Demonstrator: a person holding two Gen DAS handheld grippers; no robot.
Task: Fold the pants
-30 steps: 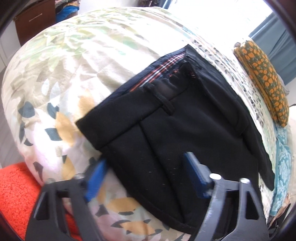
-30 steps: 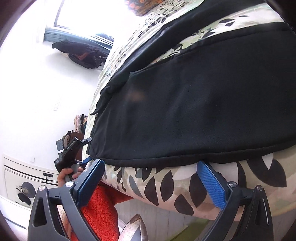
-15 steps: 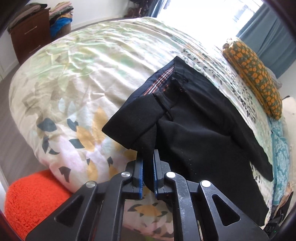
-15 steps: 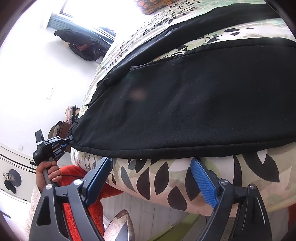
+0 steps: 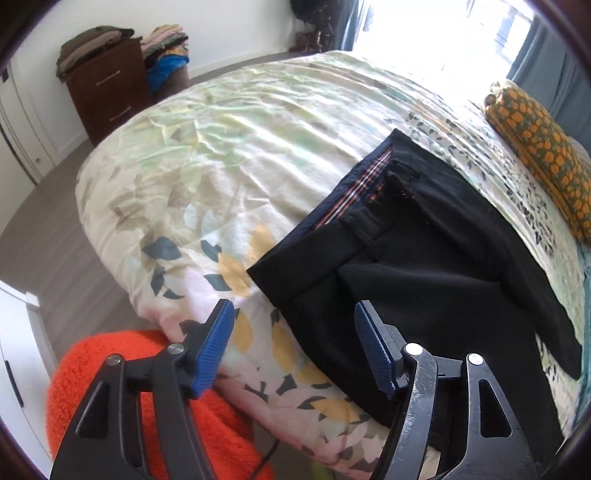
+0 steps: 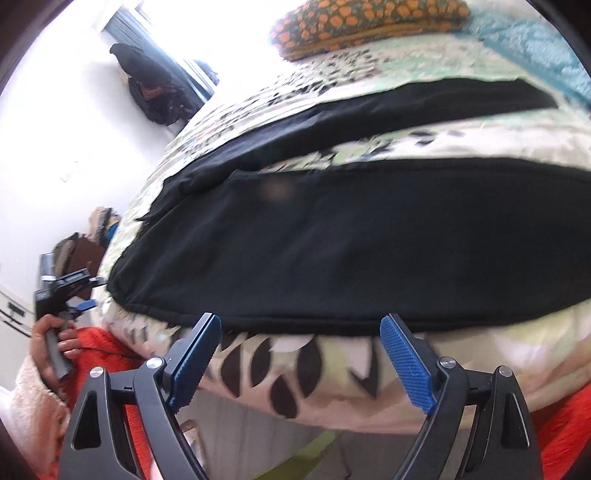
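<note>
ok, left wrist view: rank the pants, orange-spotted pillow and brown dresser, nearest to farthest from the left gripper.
1. Pants: on the bed just ahead of the open left gripper, slightly right.
2. Orange-spotted pillow: far right, across the bed.
3. Brown dresser: upper left, against the wall beyond the bed.
Pillow versus dresser is close; fisheye makes that call uncertain.

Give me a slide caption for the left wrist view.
Open left tongs hover at the bed edge, near the waistband corner of black pants lying flat.

Daylight from the window (image 5: 436,26) blows out to white glare, edges bend fisheye-style, and the right wrist view is motion-blurred.
</note>
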